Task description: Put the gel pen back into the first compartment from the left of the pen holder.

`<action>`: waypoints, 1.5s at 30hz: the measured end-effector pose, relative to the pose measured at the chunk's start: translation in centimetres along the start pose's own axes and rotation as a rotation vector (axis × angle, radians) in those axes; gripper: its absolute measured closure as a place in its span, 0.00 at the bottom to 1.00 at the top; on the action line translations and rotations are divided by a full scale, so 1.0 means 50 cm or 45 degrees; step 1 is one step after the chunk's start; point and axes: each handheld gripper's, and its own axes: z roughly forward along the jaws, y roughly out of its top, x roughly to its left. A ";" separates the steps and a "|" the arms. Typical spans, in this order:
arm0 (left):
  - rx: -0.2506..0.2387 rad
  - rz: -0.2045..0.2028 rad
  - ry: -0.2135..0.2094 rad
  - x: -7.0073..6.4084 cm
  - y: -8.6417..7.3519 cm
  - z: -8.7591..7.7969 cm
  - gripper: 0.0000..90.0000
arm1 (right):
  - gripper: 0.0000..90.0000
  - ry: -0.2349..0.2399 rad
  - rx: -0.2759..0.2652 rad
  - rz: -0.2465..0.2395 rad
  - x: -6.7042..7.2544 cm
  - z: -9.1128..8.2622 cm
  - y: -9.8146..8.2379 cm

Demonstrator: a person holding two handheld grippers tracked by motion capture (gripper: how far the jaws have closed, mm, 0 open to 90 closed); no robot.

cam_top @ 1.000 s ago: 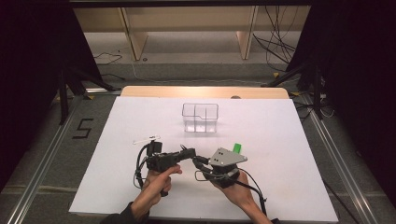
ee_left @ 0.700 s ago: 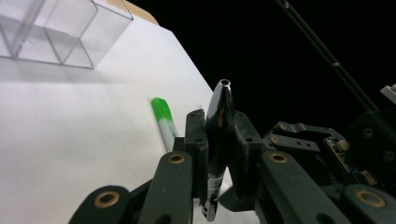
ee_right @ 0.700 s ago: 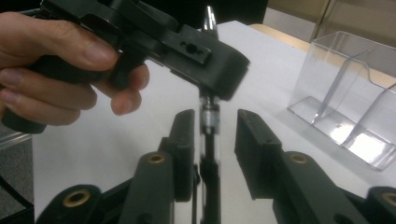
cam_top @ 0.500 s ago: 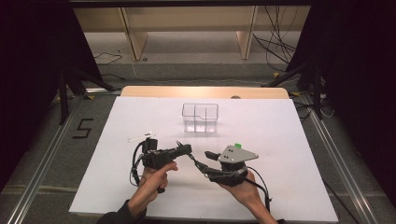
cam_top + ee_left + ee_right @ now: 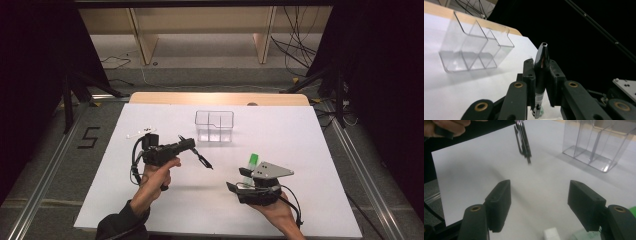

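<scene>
A black pen [image 5: 196, 152] is clamped between the jaws of my left gripper [image 5: 186, 145] and juts out toward the right, above the white table sheet. In the left gripper view the pen [image 5: 541, 62] stands upright between the pads, tip upward, with my left gripper [image 5: 541, 64] shut on it. My right gripper [image 5: 238, 183] sits lower right, near the front of the sheet, apart from the pen. Its jaws have just been opening. In the right gripper view my right gripper [image 5: 539, 200] stands open with only bare sheet between the pads, and the pen [image 5: 524, 142] hangs farther off.
A clear divided container [image 5: 215, 125] stands at the back middle of the white sheet [image 5: 300, 145], also seen as the container [image 5: 474, 50] and the container [image 5: 596, 147]. A green-capped marker [image 5: 253, 160] lies by the right gripper. A small white object [image 5: 140, 133] lies at back left.
The two grippers have drawn apart. The right gripper let go of the pen, opened and slid right and toward the front edge. The left gripper rose with the pen.
</scene>
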 end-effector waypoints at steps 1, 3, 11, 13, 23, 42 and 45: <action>-0.003 0.012 0.006 -0.001 0.007 0.001 0.88 | 0.39 0.000 0.000 0.000 0.000 0.000 0.000; -0.005 0.034 0.018 -0.002 0.019 0.002 0.88 | 0.37 -0.008 0.009 0.006 -0.004 -0.006 -0.008; -0.025 0.121 0.061 -0.012 0.084 0.008 0.88 | 0.33 -0.023 0.016 0.047 -0.015 -0.023 -0.026; -0.027 0.135 0.070 -0.013 0.099 0.011 0.88 | 0.33 -0.026 0.016 0.051 -0.016 -0.025 -0.028; -0.025 0.205 0.139 -0.021 0.164 0.043 0.88 | 0.30 -0.029 0.018 0.069 -0.016 -0.036 -0.040; -0.041 0.294 0.317 0.000 0.234 0.108 0.88 | 0.26 -0.026 0.015 0.101 -0.019 -0.044 -0.053; -0.044 0.294 0.343 0.009 0.239 0.118 0.88 | 0.26 -0.027 0.017 0.100 -0.019 -0.046 -0.053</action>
